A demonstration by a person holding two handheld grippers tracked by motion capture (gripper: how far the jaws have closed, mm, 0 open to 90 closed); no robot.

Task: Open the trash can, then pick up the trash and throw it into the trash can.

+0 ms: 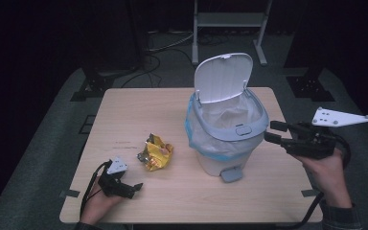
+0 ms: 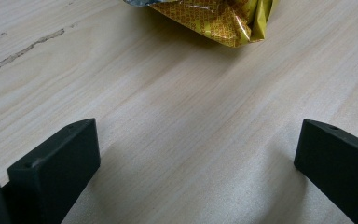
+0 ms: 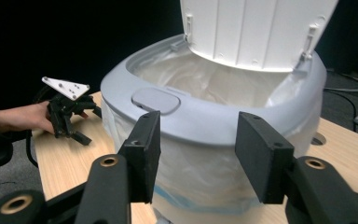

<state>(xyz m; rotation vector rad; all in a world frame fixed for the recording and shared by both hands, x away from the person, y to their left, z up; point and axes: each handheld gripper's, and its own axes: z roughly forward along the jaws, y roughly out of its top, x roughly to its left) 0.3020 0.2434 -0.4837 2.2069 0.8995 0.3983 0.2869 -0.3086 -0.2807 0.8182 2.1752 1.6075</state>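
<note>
Foil wrapper (image 1: 155, 153) is lying crinkled on woodgrain table (image 1: 124, 115); left gripper (image 1: 130, 189) and right gripper (image 1: 274, 132) are hovering, jaws spread, beside lined bin (image 1: 227, 139).

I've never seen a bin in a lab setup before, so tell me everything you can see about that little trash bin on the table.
The trash bin is a small pale grey plastic pedal bin standing upright on the wooden table, right of centre. Its white hinged lid is raised, nearly vertical at the back. A translucent white liner with a blue edge folds over the body under the rim. The rim carries a flat push button, and a grey foot pedal sticks out at the base. The inside looks empty apart from the liner. The right gripper is open beside the rim.
</note>
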